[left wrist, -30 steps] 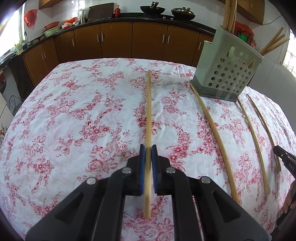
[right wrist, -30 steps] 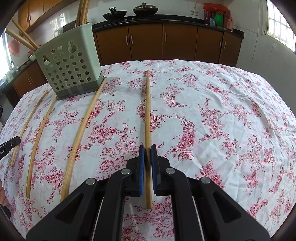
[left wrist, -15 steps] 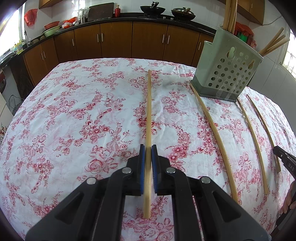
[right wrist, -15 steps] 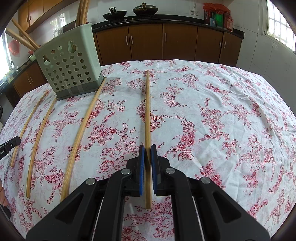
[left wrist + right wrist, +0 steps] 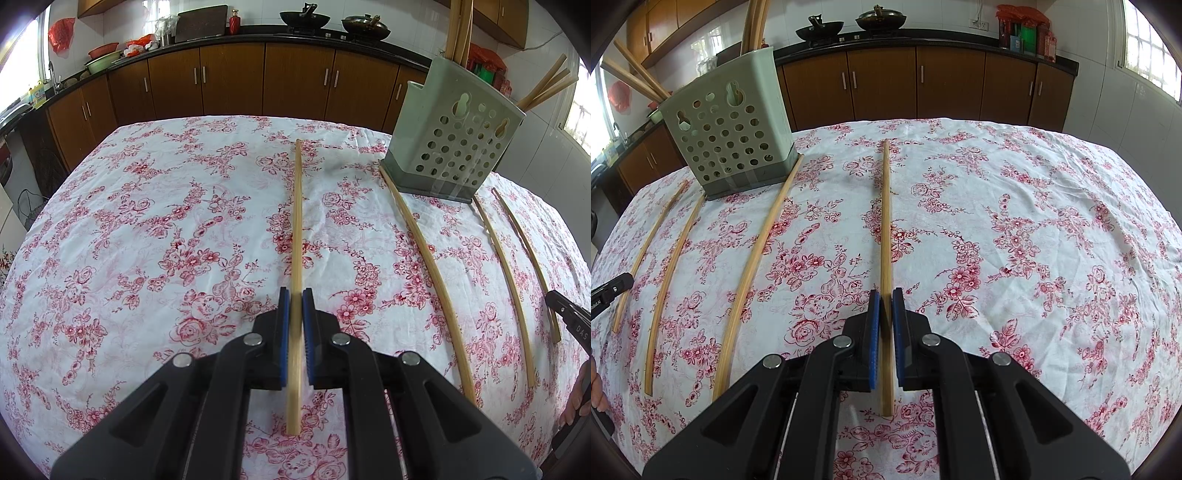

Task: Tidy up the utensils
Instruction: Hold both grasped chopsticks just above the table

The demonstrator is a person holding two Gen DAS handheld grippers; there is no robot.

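Note:
My left gripper (image 5: 296,295) is shut on a long bamboo chopstick (image 5: 297,206) that runs straight ahead over the floral tablecloth (image 5: 147,240). My right gripper (image 5: 886,295) is shut on another chopstick (image 5: 886,214) the same way. Between them lie two loose chopsticks (image 5: 424,258) (image 5: 508,280), seen from the right wrist as curved sticks (image 5: 753,258) (image 5: 670,273). A grey-green perforated utensil holder (image 5: 454,136) (image 5: 727,133) stands at the far end of these, with several chopsticks upright and leaning in it. Each view shows the other gripper's tip at its edge (image 5: 565,317) (image 5: 613,290).
Brown kitchen cabinets (image 5: 229,81) and a dark counter with woks (image 5: 879,18) run behind the table. The cloth falls away at the table's rounded edges. A person's fingers (image 5: 576,402) show at the right edge of the left wrist view.

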